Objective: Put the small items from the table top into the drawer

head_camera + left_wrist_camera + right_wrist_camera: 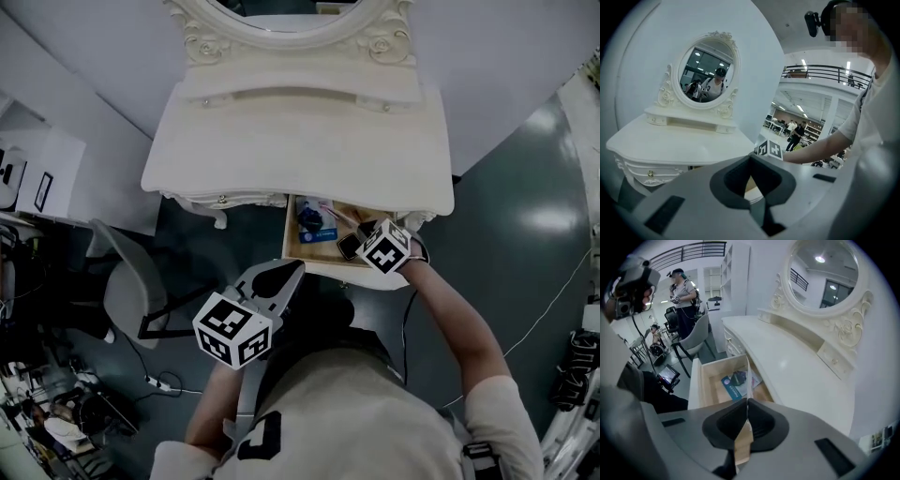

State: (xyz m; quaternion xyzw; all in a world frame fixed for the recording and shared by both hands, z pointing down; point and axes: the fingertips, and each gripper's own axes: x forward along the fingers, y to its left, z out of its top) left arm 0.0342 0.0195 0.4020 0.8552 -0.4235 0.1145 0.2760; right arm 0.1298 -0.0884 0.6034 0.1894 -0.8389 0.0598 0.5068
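Note:
The white dressing table (300, 150) has a bare top. Below its front right, the wooden drawer (323, 265) stands pulled out. A blue packet (314, 225) with a dark item on it lies inside. My right gripper (364, 228) hangs over the drawer's right part, pointing steeply down. In the right gripper view my right gripper (747, 401) is shut on a thin flat card (748, 376), seen edge-on above the drawer (710, 376) and blue packet (731, 386). My left gripper (298, 267) is held level in front of the drawer, shut and holding nothing. The left gripper view shows my left gripper (751, 168) facing the table (670, 140).
An oval mirror (281, 14) with a low shelf stands at the table's back. A grey chair (131, 281) sits left of the drawer. Cables and clutter (56, 412) lie on the floor at the lower left. Another person (682, 291) stands far behind the chair.

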